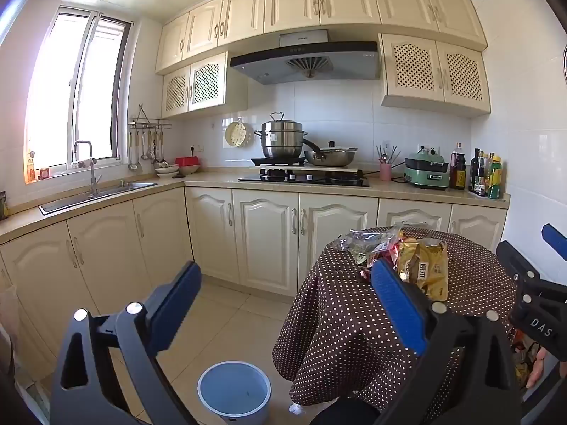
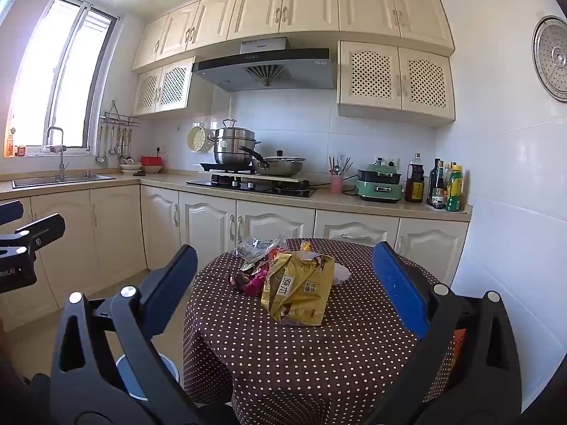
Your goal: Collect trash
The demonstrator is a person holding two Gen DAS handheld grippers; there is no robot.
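- So, both my claws stand as wide as they go and hold nothing: the right claw (image 2: 283, 283) frames the pile on the table, and the left claw (image 1: 287, 304) hangs off to the table's left, over the floor.
- All the trash sits in one heap on the round dotted tablecloth (image 2: 301, 354), toward its far side: a gold snack bag (image 2: 297, 290) in front, a clear crinkled wrapper (image 2: 253, 249) behind it, small pink and red sweet wrappers (image 2: 250, 281) at its left, touching it.
- To my eye the gold bag is empty foil: very light, soft, slick, and likely to crumple rather than resist. I would pinch a raised fold near its top edge, not the flat face.
- Small wrappers look harder; they lie flat and may slide on the cloth.
- Nothing here looks breakable.
- The grey bin (image 1: 234, 395) stands on the floor just beside the table, below my left claw.
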